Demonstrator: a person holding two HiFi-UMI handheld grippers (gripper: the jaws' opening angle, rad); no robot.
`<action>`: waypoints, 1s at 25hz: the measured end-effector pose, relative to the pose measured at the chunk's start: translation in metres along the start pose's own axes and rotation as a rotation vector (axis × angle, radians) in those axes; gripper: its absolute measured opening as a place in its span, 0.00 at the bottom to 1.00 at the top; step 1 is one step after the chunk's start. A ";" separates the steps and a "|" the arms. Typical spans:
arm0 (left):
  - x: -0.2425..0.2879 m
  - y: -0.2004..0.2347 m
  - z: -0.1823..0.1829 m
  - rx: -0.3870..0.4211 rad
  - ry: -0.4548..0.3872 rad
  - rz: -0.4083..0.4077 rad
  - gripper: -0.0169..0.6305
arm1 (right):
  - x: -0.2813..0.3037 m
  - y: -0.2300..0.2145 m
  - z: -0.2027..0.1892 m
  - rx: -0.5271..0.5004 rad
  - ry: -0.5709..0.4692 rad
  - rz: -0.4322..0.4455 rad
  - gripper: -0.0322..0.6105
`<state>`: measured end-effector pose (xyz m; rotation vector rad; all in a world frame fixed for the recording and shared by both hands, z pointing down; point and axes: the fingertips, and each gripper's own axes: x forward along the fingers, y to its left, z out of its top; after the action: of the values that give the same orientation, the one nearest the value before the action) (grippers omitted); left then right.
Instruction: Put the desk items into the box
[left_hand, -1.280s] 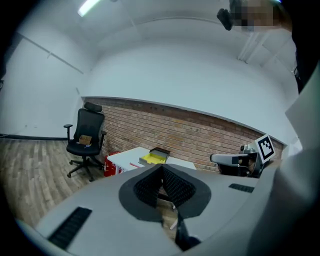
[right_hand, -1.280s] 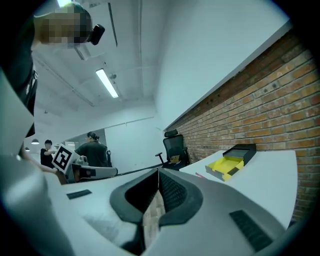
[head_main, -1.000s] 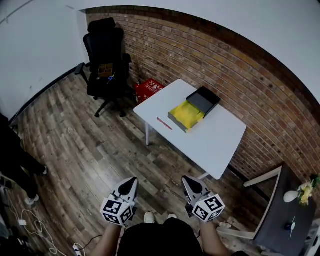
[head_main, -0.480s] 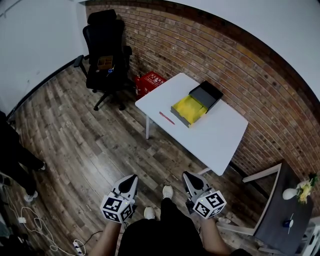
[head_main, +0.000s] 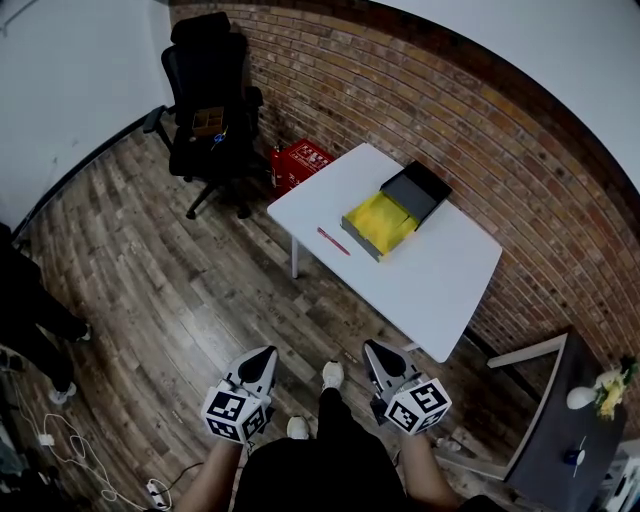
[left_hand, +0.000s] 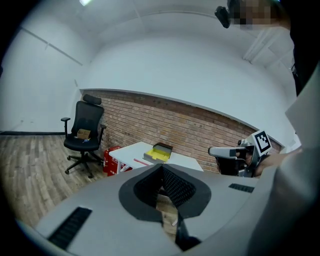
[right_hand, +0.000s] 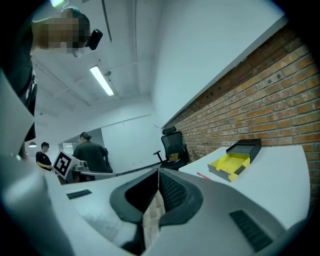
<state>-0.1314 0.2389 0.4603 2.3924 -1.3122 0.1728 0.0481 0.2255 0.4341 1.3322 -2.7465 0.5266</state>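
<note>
A white table (head_main: 430, 280) stands by the brick wall, well ahead of me. On it lies an open box with a yellow inside (head_main: 380, 222), its dark lid (head_main: 418, 192) beside it. A red pen (head_main: 333, 241) lies on the table left of the box. My left gripper (head_main: 268, 352) and right gripper (head_main: 370, 347) are held low near my body, over the wooden floor, far from the table. Both are shut with nothing between the jaws. The box (left_hand: 159, 152) and pen (left_hand: 141, 161) show small in the left gripper view, and the box (right_hand: 230, 164) also shows in the right gripper view.
A black office chair (head_main: 207, 95) with a small carton on its seat stands at the back left, a red crate (head_main: 300, 163) beside the table. At the right is a dark side table (head_main: 560, 430) with flowers. Cables (head_main: 60, 450) lie at the lower left, near a person's legs (head_main: 25, 320).
I have stepped a little toward the table, one foot now forward between the grippers. Both grippers stay shut and level in front of me.
</note>
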 end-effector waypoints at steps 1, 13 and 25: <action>0.007 0.001 0.002 0.002 0.004 0.001 0.05 | 0.005 -0.006 0.000 0.008 0.003 -0.001 0.08; 0.105 0.023 0.039 0.009 0.023 0.031 0.05 | 0.074 -0.086 0.022 0.015 0.052 0.059 0.08; 0.205 0.035 0.071 0.007 0.043 0.081 0.05 | 0.135 -0.172 0.026 0.010 0.143 0.142 0.08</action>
<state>-0.0537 0.0336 0.4660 2.3298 -1.3914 0.2511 0.0988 0.0171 0.4833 1.0613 -2.7362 0.6181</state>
